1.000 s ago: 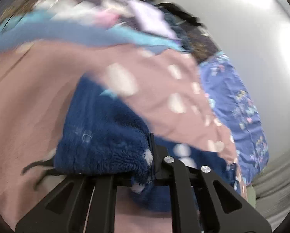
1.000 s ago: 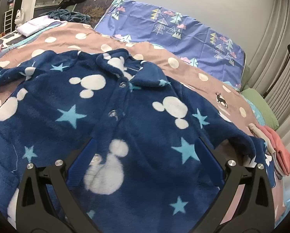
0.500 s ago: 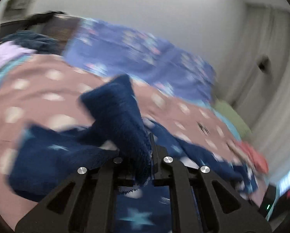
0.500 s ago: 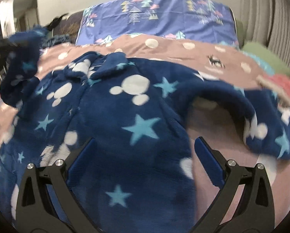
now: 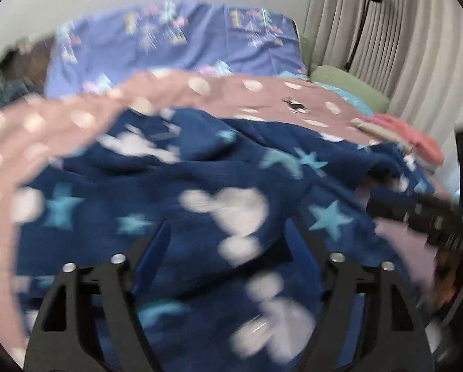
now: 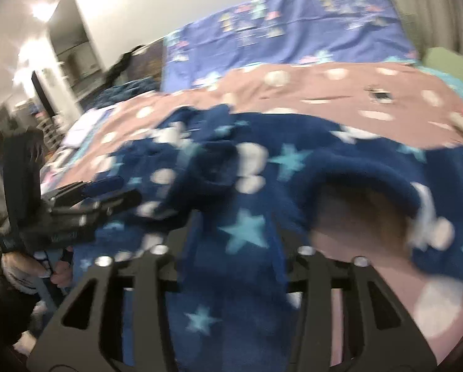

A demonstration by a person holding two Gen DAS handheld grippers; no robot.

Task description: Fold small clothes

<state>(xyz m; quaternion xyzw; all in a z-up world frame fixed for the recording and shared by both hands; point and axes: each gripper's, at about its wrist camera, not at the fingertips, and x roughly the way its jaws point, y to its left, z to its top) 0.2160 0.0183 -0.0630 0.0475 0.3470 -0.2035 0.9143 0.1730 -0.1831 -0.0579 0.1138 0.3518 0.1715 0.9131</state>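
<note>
Left claw (image 5: pixel 228 245) just flung the sleeve across and its jaws have just been opening, nothing between them. The right claw (image 6: pixel 234 232), half-open and closing, straddles the fuzzy navy star-print pyjama top (image 5: pixel 200 186) on the pink spotted bed cover (image 5: pixel 262 93). Next probably the right sleeve.

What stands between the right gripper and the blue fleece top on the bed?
Nothing visible does. The blue fleece top lies directly under and ahead of the right gripper, whose jaws have just been closing with fleece showing between them. The left gripper is off to the side, not in the path.
</note>
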